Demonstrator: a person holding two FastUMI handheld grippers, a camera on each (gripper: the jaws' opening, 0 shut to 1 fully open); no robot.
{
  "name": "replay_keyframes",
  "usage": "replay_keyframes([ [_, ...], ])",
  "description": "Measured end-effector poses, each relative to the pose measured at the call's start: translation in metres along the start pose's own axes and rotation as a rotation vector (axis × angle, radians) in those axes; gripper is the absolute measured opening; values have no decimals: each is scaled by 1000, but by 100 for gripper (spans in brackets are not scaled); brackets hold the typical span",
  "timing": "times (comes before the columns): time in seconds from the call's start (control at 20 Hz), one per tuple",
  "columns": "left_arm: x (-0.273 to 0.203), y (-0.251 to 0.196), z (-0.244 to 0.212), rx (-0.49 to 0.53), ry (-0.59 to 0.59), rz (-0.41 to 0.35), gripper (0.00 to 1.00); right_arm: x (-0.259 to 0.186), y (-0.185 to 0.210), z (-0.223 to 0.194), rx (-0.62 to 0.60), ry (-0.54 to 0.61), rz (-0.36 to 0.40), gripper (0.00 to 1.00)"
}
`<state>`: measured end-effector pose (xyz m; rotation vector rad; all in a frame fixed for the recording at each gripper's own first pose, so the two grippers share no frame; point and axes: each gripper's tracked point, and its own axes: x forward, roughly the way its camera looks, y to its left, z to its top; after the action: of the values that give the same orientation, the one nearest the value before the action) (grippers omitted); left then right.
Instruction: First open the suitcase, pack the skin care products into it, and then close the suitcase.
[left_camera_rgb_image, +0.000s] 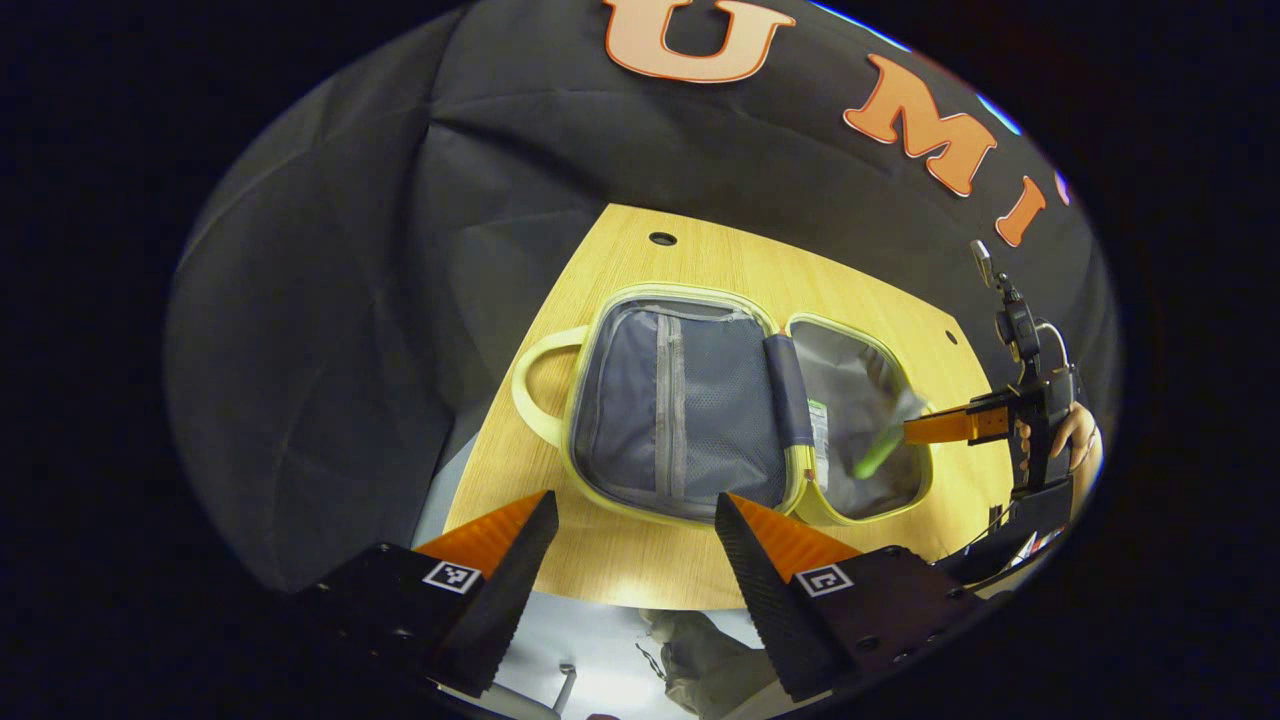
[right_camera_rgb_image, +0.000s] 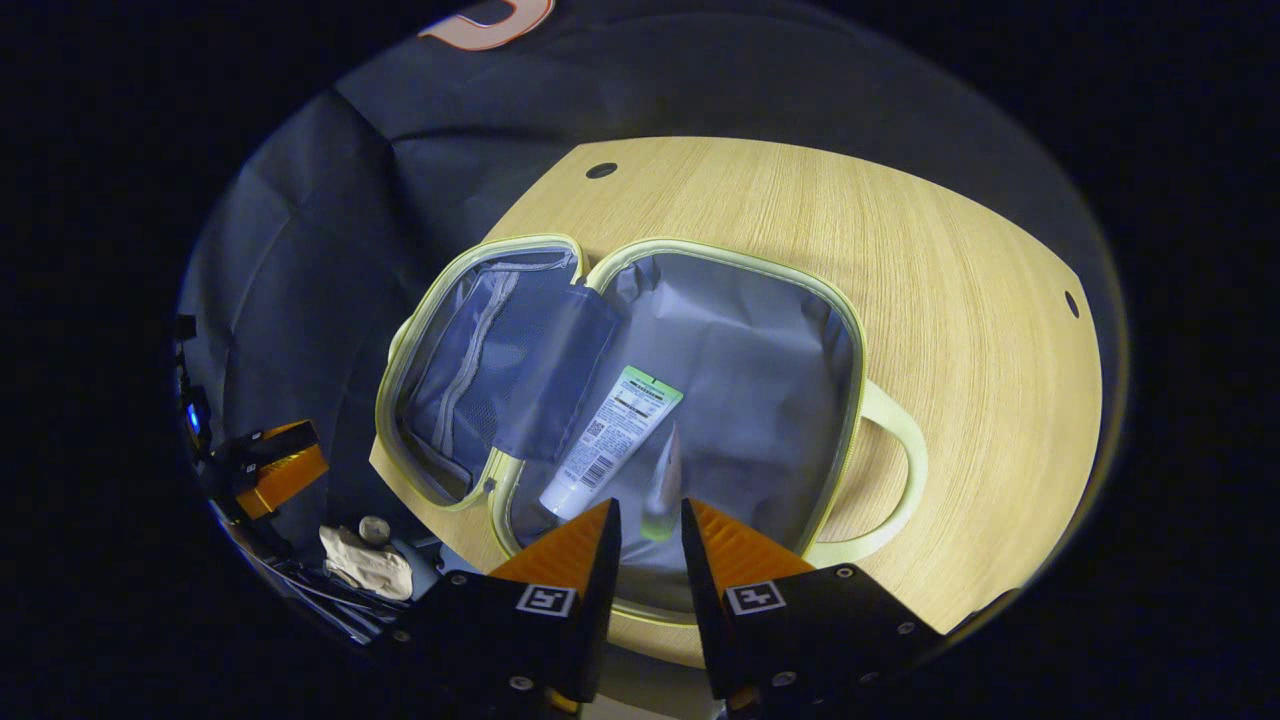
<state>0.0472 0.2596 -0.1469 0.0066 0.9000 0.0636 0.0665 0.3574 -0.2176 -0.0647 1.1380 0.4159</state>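
Suitcase open flat on our wooden table, right gripper pinching a tube over its right half

We see the wooden table (right_camera_rgb_image: 960, 300) carrying the pale green suitcase (right_camera_rgb_image: 850, 330), lying open with both grey-lined halves up; the half with the mesh zip pocket (left_camera_rgb_image: 680, 410) sits beside the plain half, and a looped handle (left_camera_rgb_image: 535, 385) sticks out on each outer side. A white tube with a green end (right_camera_rgb_image: 612, 430) lies flat inside the plain half. Our right gripper (right_camera_rgb_image: 650, 520) has its fingers nearly together on a small green-capped tube (right_camera_rgb_image: 665, 480) held above that lining. Our left gripper (left_camera_rgb_image: 635, 520) hovers spread wide near the table's front edge, holding nothing
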Motion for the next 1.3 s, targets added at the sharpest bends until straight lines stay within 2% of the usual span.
replay_keyframes([
  [0.05, 1, 1, 1, -8, -5, -3, 98, -1, -1, 0, 5, -7, -4, 56],
  [0.1, 2, 3, 2, -16, -12, -5, 98, -3, -2, 3, 8, -16, -10, 52],
  [0.15, 3, 7, 3, -25, -18, -6, 98, -6, -4, 3, 11, -22, -14, 69],
  [0.2, 5, 11, 3, -36, -25, -5, 98, -8, -4, 3, 13, -28, -15, 73],
  [0.25, 6, 16, 5, -51, -32, -5, 98, -9, -2, 3, 12, -37, -15, 83],
  [0.35, 11, 32, 9, -102, -53, -7, 98, -14, 1, 4, 10, -57, -14, 95],
  [0.5, 20, 61, 27, -203, -110, -37, 98, -22, 9, 8, 18, -91, 0, 96],
  [0.7, 57, 92, 55, -383, -166, -130, 98, -37, 15, 8, 13, -130, 17, 96],
  [0.75, 68, 96, 56, -415, -161, -161, 98, -41, 15, 6, 17, -137, 17, 96],
  [0.9, 104, 116, 55, -484, -131, -182, 99, -52, 12, 4, 44, -156, 15, 96],
  [1.05, 131, 114, 63, -578, -122, -261, 98, -61, 5, 1, 79, -173, -1, 96],
  [1.3, 166, 115, 55, -673, -84, -310, 96, -68, -8, -12, 141, -172, -15, 96],
])
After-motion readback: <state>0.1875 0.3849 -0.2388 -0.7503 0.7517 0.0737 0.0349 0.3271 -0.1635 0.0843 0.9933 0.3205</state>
